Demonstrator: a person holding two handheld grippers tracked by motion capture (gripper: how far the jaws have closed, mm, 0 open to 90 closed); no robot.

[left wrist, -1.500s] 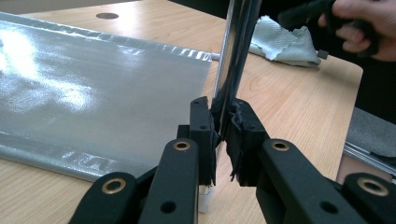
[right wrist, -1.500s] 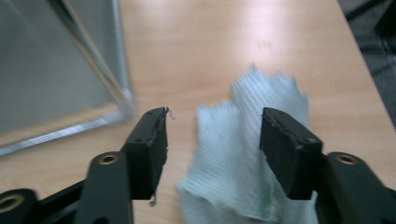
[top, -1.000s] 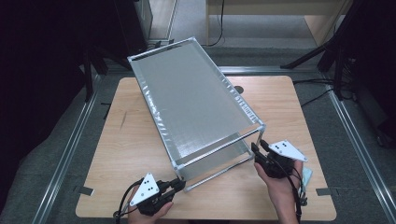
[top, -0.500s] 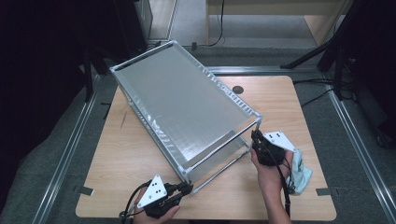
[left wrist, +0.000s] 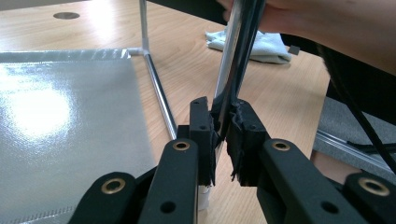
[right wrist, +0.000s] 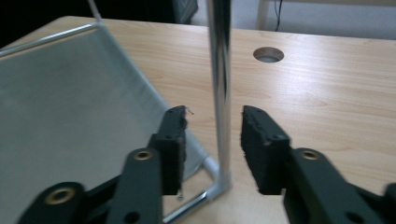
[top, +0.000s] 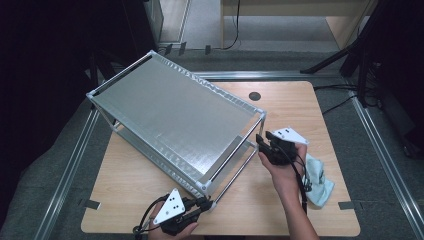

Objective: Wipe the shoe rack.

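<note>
1. Now the metal shelf rack [top: 175, 125] stands on the wooden table [top: 300, 210], and its long axis runs from about 10 o'clock, far from me, to about 4 o'clock, near me, in the high view.
2. Its far end reaches over the table's left edge; its near end points toward my two hands.
3. My left gripper [top: 202, 204] is at the rack's near corner, at about 6 o'clock; its jaws are closed tight on a chrome post [left wrist: 233, 60] of the rack.
4. My right gripper [top: 261, 142] is at the rack's other near corner, at about 3 o'clock. Its jaws have just been opening, and the corner post [right wrist: 219, 93] stands between them with a gap on both sides, so the pads do not press on it.
5. A light blue cloth [top: 317, 182] lies on the table just right of my right hand [top: 285, 167], at about 4 o'clock.
6. A round hole [top: 255, 96] in the table is beyond the rack's right side, at about 1 o'clock.
</note>
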